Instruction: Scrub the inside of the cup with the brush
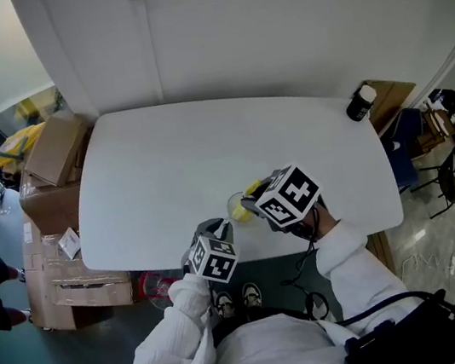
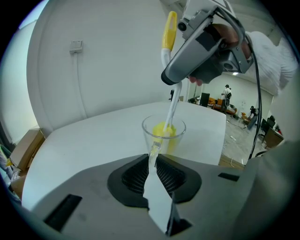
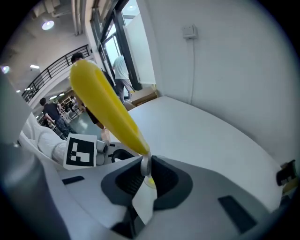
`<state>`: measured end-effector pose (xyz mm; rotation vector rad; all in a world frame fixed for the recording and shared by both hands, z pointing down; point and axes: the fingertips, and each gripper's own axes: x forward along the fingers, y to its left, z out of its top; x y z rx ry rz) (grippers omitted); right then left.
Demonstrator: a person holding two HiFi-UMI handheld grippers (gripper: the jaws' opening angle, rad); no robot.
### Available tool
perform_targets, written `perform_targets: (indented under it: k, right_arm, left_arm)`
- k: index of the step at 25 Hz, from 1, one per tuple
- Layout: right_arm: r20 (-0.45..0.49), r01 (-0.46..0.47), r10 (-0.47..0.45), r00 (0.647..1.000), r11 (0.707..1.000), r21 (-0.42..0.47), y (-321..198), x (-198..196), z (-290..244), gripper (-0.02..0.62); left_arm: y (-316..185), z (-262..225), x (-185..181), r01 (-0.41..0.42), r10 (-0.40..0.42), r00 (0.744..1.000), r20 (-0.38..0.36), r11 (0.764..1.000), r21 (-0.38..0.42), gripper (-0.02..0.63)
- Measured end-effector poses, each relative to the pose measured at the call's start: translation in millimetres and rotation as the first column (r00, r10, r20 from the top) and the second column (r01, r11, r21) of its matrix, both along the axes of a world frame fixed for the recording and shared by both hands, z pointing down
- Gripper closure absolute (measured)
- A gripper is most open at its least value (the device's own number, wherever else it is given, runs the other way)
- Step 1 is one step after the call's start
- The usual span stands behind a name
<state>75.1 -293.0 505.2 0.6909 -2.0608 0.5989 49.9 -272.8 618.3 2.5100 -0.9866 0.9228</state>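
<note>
On the white table (image 1: 164, 161), near its front edge, the left gripper (image 2: 153, 157) pinches the near wall of the clear cup (image 2: 164, 136); the right gripper (image 3: 143, 168) clamps the yellow-handled brush (image 3: 105, 105), its head down inside the cup.

Left gripper (image 2: 153, 157) pinching cup (image 2: 181, 137) rim; right gripper (image 3: 145, 168) above, clamping brush (image 3: 105, 105) handle.

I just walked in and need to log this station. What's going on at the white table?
A person works at the table with tongs in each hand. The left tongs pinch a clear cup by its rim and hold it upright. The right tongs grip a yellow-handled brush by its thin shaft. The brush's yellow head sits down inside the cup, so scrubbing appears to be under way.
</note>
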Motion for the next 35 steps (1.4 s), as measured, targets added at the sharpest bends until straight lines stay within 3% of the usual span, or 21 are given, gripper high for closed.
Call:
perform_targets:
  k: [13, 20, 24, 31, 35]
  right_arm:
    - [0.030, -0.080, 0.076, 0.997, 0.985, 0.151, -5.8, 7.5, -6.1, 0.508]
    - [0.092, -0.149, 0.133, 0.987, 0.970, 0.193, -5.3, 13.5, -23.4, 0.508]
    - [0.151, -0.221, 0.193, 0.970, 0.954, 0.200, -2.7, 22.8, -37.0, 0.508]
    - [0.316, -0.376, 0.297, 0.901, 0.899, 0.226, 5.4, 43.8, -78.5, 0.508]
    - [0.411, -0.485, 0.355, 0.839, 0.831, 0.271, 7.7, 62.4, -102.0, 0.508]
  left_arm:
    - [-0.1, -8.7, -0.9, 0.073, -0.078, 0.990, -0.119, 0.996, -0.044, 0.542]
    - [1.6, -24.0, -4.7, 0.099, -0.104, 0.978, -0.182, 0.994, -0.038, 0.477]
    - [6.2, -37.5, -6.6, 0.111, -0.112, 0.974, -0.199, 0.994, -0.020, 0.471]
    - [5.9, -71.7, -22.1, 0.185, -0.171, 0.946, -0.276, 0.982, 0.024, 0.471]
    - [2.2, -96.8, -33.7, 0.236, -0.212, 0.915, -0.343, 0.971, 0.030, 0.472]
